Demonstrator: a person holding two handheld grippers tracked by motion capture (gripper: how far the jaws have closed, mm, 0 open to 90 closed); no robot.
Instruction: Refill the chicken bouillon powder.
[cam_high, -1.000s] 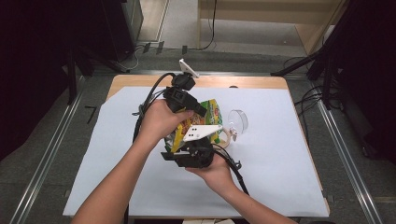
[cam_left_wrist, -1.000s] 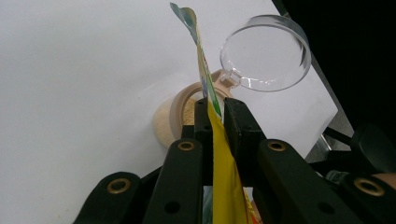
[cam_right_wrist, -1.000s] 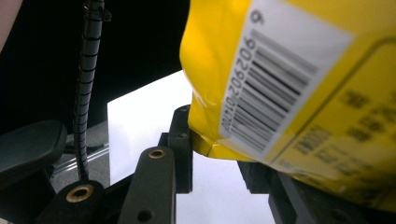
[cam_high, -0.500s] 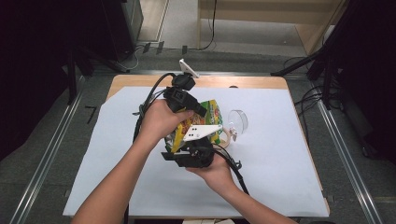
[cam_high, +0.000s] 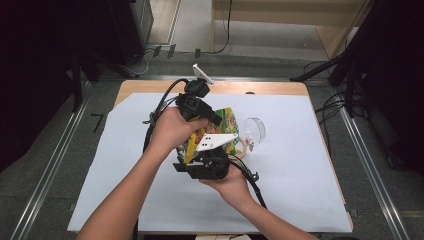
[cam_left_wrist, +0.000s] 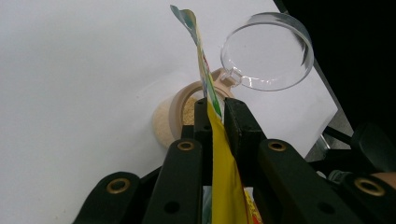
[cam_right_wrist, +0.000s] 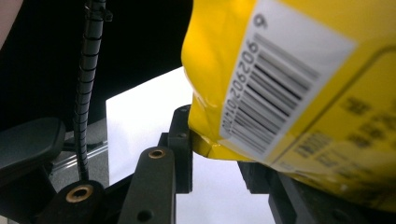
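Yellow snack bag (cam_right_wrist: 299, 93), barcode digits 206206 and 9 legible, held upright above the table (cam_high: 300, 165), pinched by left tool (cam_left_wrist: 215, 112) and right tool (cam_right_wrist: 215, 154).

Nothing has shifted since the earlier pictures: the left gripper (cam_high: 212, 119) and right gripper (cam_high: 212, 150) keep the same clamp on the yellow printed foil snack bag (cam_high: 227, 127), above the round tan bowl (cam_left_wrist: 180, 112) and clear glass cup (cam_high: 253, 130)
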